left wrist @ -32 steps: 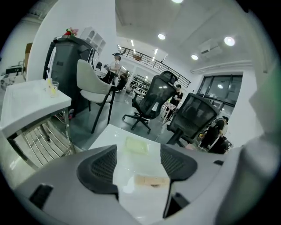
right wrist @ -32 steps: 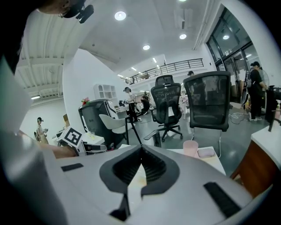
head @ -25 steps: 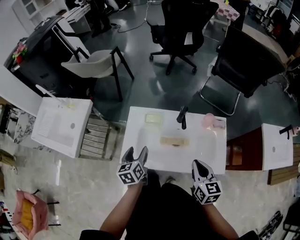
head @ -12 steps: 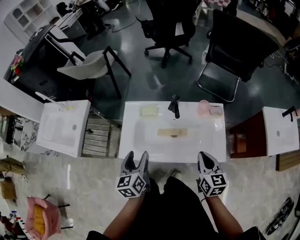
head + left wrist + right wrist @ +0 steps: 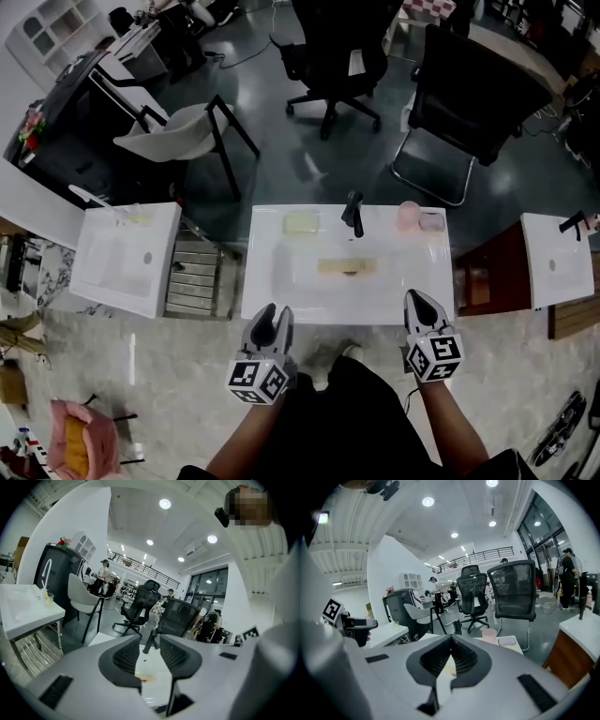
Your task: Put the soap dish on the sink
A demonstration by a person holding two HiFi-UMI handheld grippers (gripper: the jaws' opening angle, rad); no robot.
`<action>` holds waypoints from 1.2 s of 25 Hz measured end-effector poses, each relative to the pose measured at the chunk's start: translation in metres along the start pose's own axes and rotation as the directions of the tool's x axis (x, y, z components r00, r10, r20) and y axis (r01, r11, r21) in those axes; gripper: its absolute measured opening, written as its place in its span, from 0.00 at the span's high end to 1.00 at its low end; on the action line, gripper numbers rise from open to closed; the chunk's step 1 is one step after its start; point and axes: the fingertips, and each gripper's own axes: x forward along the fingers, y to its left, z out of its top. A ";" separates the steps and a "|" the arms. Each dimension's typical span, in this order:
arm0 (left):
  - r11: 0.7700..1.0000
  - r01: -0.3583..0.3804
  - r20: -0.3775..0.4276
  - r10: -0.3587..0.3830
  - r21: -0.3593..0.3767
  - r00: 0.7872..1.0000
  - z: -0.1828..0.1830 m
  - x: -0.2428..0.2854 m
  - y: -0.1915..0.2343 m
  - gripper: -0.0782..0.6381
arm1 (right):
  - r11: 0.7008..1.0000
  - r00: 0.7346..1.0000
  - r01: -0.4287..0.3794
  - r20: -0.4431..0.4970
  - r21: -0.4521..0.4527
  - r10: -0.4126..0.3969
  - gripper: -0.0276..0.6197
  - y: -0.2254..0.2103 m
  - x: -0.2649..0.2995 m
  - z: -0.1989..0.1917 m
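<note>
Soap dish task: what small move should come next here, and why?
Likely just pull both grippers clear and stop: a pale dish already sits on the sink rim left of the faucet. The left gripper, its jaws apart, just closing on nothing, and the shut right gripper are empty, short of the sink.

Head view: steeply down over sink point(image 5: 281, 302). Gripper views: low at its near edge, facing across; all share faucet point(image 5: 353, 214).
</note>
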 end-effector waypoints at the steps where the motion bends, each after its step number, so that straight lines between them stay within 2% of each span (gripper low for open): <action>1: 1.000 0.011 0.013 -0.011 0.003 1.000 0.004 -0.004 0.003 0.72 | 1.000 1.000 -0.001 0.005 -0.013 0.001 0.96 0.006 0.002 0.003; 3: 0.999 0.032 0.047 -0.032 -0.010 0.998 0.015 -0.010 0.010 0.79 | 0.999 1.000 0.000 0.009 -0.032 0.000 0.96 0.019 0.005 0.006; 6: 0.999 0.036 0.070 -0.035 -0.011 0.997 0.030 -0.019 0.027 0.81 | 0.999 1.000 0.008 0.015 -0.044 -0.007 0.96 0.041 0.007 0.014; 10: 0.996 -0.020 0.096 0.012 0.090 0.995 0.058 -0.038 0.057 0.86 | 0.997 0.999 0.022 0.044 -0.069 -0.019 0.96 0.078 0.008 0.027; 12: 0.994 -0.039 0.125 0.025 0.107 0.992 0.074 -0.047 0.075 0.86 | 0.996 0.998 0.039 0.060 -0.077 -0.034 0.96 0.094 0.010 0.033; 17: 0.992 -0.014 0.136 -0.003 0.125 0.991 0.096 -0.060 0.106 0.86 | 0.995 0.994 0.064 0.095 -0.082 -0.057 0.96 0.131 0.014 0.047; 24: 0.990 0.028 0.147 -0.048 0.138 0.988 0.114 -0.075 0.132 0.86 | 0.989 0.992 0.076 0.106 -0.125 -0.062 0.96 0.173 0.019 0.054; 30: 0.989 0.019 0.165 -0.043 0.147 0.985 0.120 -0.080 0.153 0.86 | 0.986 0.992 0.075 0.110 -0.148 -0.059 0.96 0.194 0.025 0.055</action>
